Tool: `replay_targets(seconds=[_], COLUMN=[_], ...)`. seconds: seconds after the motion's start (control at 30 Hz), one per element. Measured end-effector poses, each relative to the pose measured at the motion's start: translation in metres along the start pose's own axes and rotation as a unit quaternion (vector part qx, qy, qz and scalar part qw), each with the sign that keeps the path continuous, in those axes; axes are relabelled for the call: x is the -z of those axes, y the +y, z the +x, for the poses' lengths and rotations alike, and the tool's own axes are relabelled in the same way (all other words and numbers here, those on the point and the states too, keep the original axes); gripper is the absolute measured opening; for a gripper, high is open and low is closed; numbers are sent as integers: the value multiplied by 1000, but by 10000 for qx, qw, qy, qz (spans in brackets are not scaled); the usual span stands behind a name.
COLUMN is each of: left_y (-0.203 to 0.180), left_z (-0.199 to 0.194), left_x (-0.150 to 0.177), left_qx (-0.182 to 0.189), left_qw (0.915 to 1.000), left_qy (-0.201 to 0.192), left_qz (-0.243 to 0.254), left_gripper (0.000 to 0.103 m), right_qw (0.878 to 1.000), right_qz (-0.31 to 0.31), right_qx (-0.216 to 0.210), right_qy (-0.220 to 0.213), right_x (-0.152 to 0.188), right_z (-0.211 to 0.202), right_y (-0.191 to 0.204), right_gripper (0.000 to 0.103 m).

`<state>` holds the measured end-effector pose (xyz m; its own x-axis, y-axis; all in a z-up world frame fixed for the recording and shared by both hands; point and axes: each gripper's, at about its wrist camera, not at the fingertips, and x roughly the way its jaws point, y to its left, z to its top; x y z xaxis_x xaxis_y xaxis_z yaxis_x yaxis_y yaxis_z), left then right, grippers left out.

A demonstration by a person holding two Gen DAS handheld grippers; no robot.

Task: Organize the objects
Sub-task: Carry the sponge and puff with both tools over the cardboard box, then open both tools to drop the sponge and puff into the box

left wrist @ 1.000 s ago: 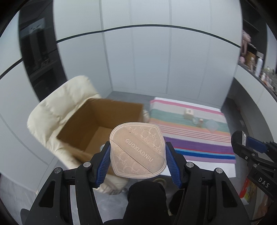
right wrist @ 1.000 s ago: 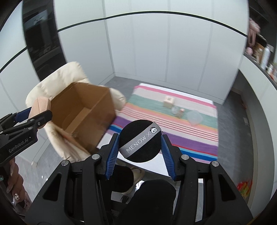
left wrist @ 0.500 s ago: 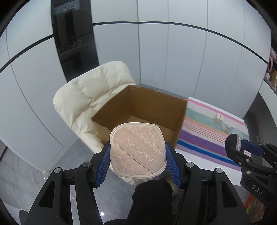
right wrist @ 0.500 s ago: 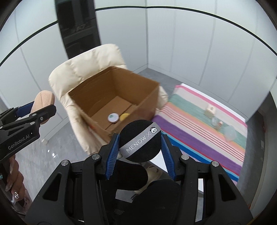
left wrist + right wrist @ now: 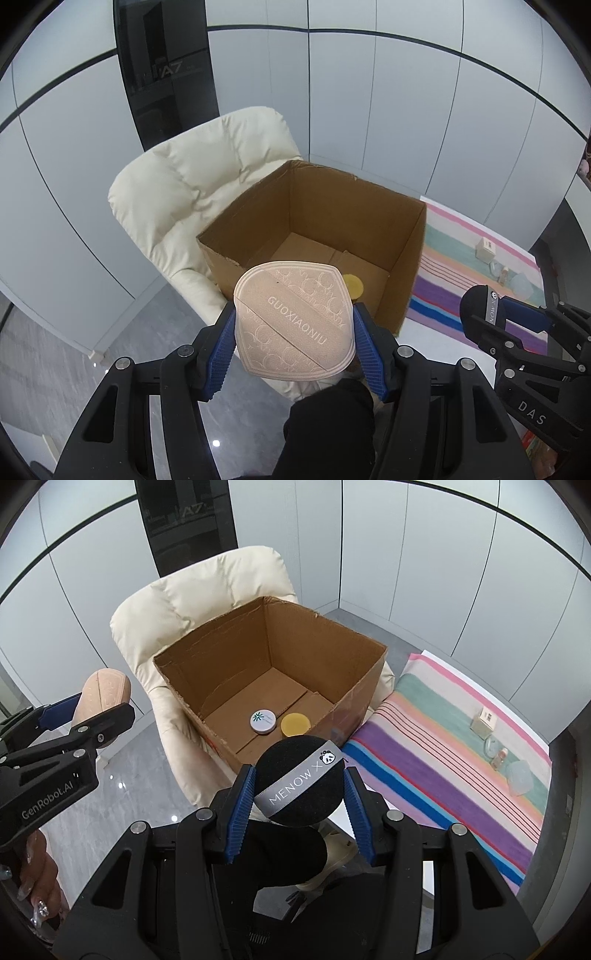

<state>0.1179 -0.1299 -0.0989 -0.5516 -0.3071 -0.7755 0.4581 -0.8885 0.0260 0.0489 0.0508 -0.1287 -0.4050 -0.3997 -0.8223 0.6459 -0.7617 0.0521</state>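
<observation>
Cardboard box [image 5: 325, 657] lying ahead on chair [image 5: 207, 587]: carrying pink puff [image 5: 293, 319] clamped in left fingers [image 5: 221, 341], black puff [image 5: 299, 781] in right [image 5: 242, 808], clearing rim, then releasing low inside.

We count two powder puffs, one pink [image 5: 293, 320] and one black [image 5: 300, 781]. One cardboard box [image 5: 334, 644] holds two round items: a white-lidded tin [image 5: 262, 720] and a yellow disc [image 5: 294, 724]. One cream chair [image 5: 207, 587], one striped cloth [image 5: 439, 764].
</observation>
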Motion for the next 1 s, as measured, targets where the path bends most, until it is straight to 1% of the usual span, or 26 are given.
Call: replay_targets(seconds=[0.3,0.4,0.6,0.7,0.83,1.0], left_y=[12,16,24,22,21,21], left_z=[52,68,111,131,152,177], left_x=[-23,-29,-47,-64,-81,-90], left_qx=[-232,-437,-434,-524,-507,-574], left_qw=[9995,9987,9974,9974,9976,9969], left_qy=[169,203,456,422,407,493], left_qz=[-148,-167,-342,-276,-247,-206], left_gripper=[62,62,62,62,62,62], right_qw=[9998,9997,9996,9995,9996,9996], right_qz=[41,21,-36,-23,-45,-102], right_qx=[-49,-27,13,23,19,36], right_qy=[164,224,295,303,294,257], right_x=[-28,-38,-60,-71,-87,-103], right_z=[57,75,112,128,149,169], right_y=[-5,-4,4,7,2,-1], right_gripper=[50,50,50,50,50,50])
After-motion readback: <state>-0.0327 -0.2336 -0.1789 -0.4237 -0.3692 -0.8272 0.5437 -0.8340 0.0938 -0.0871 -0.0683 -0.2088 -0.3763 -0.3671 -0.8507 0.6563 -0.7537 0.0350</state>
